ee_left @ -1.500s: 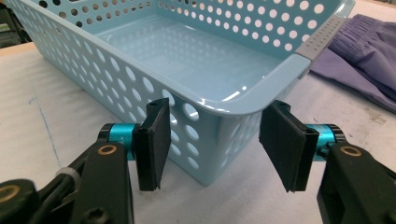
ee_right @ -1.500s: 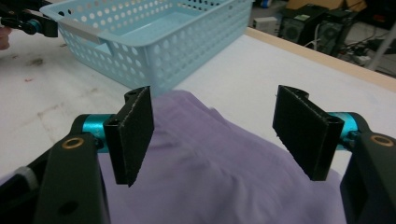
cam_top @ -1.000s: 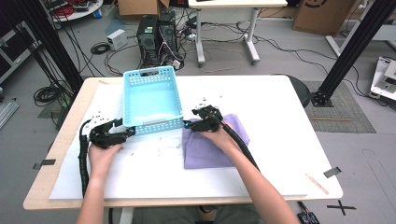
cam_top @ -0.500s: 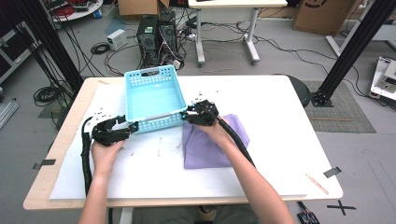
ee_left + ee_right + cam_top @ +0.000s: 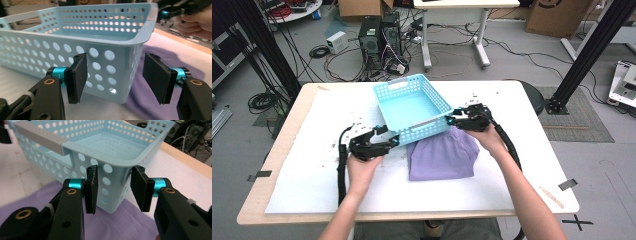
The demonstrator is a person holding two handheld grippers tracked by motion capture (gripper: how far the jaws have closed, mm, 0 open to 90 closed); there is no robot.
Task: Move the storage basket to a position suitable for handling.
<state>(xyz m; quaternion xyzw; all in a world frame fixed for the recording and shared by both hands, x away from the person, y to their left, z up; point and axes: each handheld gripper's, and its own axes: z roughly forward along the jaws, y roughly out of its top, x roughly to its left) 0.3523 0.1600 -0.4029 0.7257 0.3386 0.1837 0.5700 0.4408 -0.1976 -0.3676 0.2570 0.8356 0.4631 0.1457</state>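
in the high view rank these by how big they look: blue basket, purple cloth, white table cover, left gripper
1. white table cover, by far the largest
2. blue basket
3. purple cloth, close to the basket; partly tucked under it, so this order is unsure
4. left gripper, smallest

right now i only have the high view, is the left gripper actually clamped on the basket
Observer: No. In the left gripper view the left gripper has its fingers open on either side of the basket corner, and neither pad presses on it.
Operator: and the right one
Observer: The right gripper has just been opening its fingers a little. The basket's other near corner sits between them, with a gap showing at one pad.
Operator: is that corner on the cloth
Observer: It looks so. In the right gripper view the purple cloth runs in under that corner.
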